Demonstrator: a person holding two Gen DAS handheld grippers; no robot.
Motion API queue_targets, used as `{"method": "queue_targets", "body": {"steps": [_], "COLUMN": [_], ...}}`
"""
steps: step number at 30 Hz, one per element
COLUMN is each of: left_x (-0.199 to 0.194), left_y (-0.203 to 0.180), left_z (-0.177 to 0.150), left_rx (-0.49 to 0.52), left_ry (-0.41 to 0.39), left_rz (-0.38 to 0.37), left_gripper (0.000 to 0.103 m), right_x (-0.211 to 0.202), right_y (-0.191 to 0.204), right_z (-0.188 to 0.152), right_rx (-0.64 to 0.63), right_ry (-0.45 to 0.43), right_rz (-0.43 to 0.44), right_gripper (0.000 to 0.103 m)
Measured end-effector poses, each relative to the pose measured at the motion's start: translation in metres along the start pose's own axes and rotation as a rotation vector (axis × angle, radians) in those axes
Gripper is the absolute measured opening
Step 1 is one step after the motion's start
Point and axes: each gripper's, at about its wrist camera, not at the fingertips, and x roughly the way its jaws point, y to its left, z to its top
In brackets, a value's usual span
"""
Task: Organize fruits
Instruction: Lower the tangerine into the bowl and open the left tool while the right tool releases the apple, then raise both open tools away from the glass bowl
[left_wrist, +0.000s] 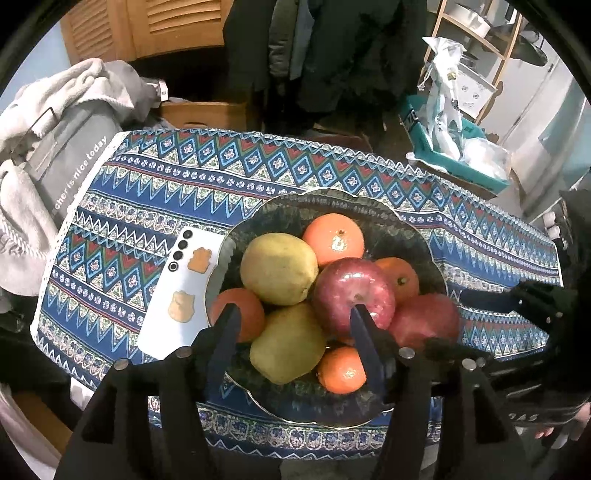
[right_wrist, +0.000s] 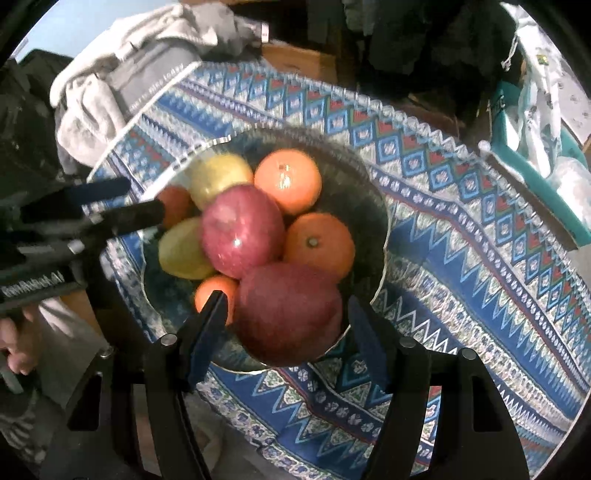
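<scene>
Your left claw (left_wrist: 293, 326) sits nearest the lens, its flat blue-padded fingers spread wide and grasping nothing, hovering over the near half of the bowl (left_wrist: 280, 212). That bowl is dark, mottled and glossy with a pale scalloped rim, resting on the desk's woven cloth (left_wrist: 155, 184) of blue zigzag and diamond bands. Inside it are heaped matte yellow-green pears (left_wrist: 279, 267), dimpled oranges (left_wrist: 333, 236) and a shiny speckled red apple (left_wrist: 352, 291), stem dimple up. Left of the bowl, touching its rim, lies a smooth white phone (left_wrist: 183, 291) with orange stickers. Your right claw (right_wrist: 286, 317) is also released, its fingers flanking a large dull-red apple (right_wrist: 288, 314) at the bowl's near edge, pads apart from its skin.
</scene>
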Motion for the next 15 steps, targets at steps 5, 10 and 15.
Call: {"method": "queue_targets", "body": {"steps": [5, 10, 15], "left_x": [-0.012, -0.027, -0.042], "left_y": [-0.006, -0.011, -0.017], "left_z": [0.0, 0.001, 0.003], "left_rx": [0.012, 0.017, 0.023], "left_ry": [-0.023, -0.053, -0.079], "left_rz": [-0.008, -0.024, -0.032], "left_gripper": [0.065, 0.067, 0.071], "right_x": [-0.023, -0.049, -0.075], "right_y": [-0.003, -0.003, -0.005], "right_z": [0.005, 0.009, 0.012], "right_rx": [0.014, 0.014, 0.023], "right_ry": [-0.065, -0.135, -0.202], "right_rz": [-0.01, -0.051, -0.078], "right_gripper": [0.07, 0.07, 0.07]}}
